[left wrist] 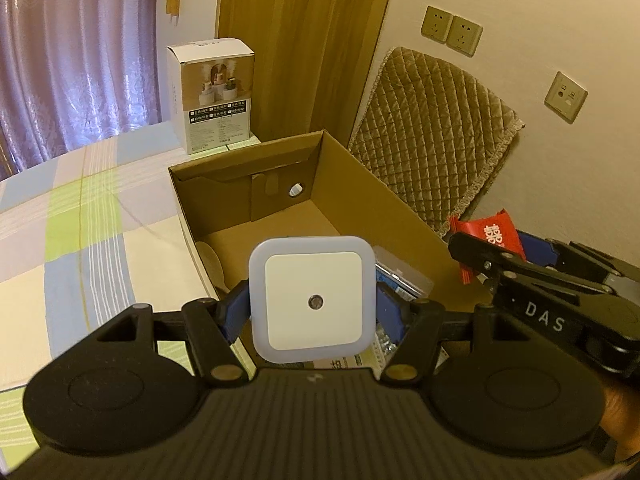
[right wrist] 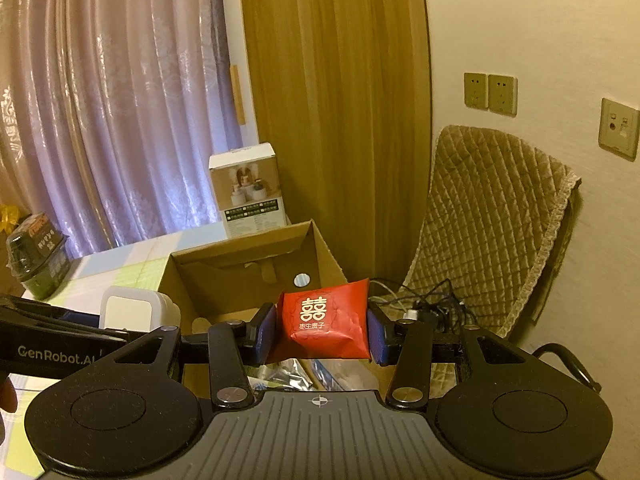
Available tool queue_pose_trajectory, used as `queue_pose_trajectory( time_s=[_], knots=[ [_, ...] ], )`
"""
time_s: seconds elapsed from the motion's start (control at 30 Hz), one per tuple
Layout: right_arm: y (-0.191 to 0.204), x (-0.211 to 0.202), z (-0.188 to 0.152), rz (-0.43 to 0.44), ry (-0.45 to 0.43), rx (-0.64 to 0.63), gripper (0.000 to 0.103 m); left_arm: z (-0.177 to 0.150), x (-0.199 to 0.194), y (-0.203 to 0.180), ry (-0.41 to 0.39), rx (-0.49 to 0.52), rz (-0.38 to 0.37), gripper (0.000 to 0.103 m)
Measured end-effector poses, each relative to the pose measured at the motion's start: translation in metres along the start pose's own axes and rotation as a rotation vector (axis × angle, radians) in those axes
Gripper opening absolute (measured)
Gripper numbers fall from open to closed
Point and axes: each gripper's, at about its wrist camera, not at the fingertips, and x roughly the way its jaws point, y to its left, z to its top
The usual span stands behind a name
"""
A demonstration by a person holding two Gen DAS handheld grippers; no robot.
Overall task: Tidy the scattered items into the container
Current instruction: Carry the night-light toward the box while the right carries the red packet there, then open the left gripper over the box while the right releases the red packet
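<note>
Left wrist view, left to right: a bedsheet [left wrist: 80,240] of soft plaid cloth in green, blue and cream; on it an open cardboard box [left wrist: 400,216] of plain brown board, rectangular, with a round finger hole in its far wall. Behind it stands an upright white carton [left wrist: 212,92] with printed product photographs. Your left gripper [left wrist: 312,304] has its blue pads pressed against both sides of a night light [left wrist: 312,300], a smooth white plastic square with rounded corners, a pale translucent border and a small round sensor at centre; you hold it above the box's near end. Glossy packets lie on the box floor beneath it.

Right wrist view, left to right: pleated lilac curtain [right wrist: 120,100], wood-grain panel [right wrist: 336,100], then a quilted, diamond-stitched brown cushion [right wrist: 492,224] leaning on the wall. Your right gripper [right wrist: 322,328] is closed on a red packet [right wrist: 324,324], pillow-shaped, of matte creased foil with gold characters, held over the box's right near corner.
</note>
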Motion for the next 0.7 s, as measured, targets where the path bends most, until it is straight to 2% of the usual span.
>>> queue_pose_trajectory(
  time_s=[0.7],
  knots=[
    [0.001, 0.033, 0.000, -0.006, 0.017, -0.012, 0.050, 0.015, 0.035, 0.010, 0.002, -0.005, -0.006, 0.061]
  ],
)
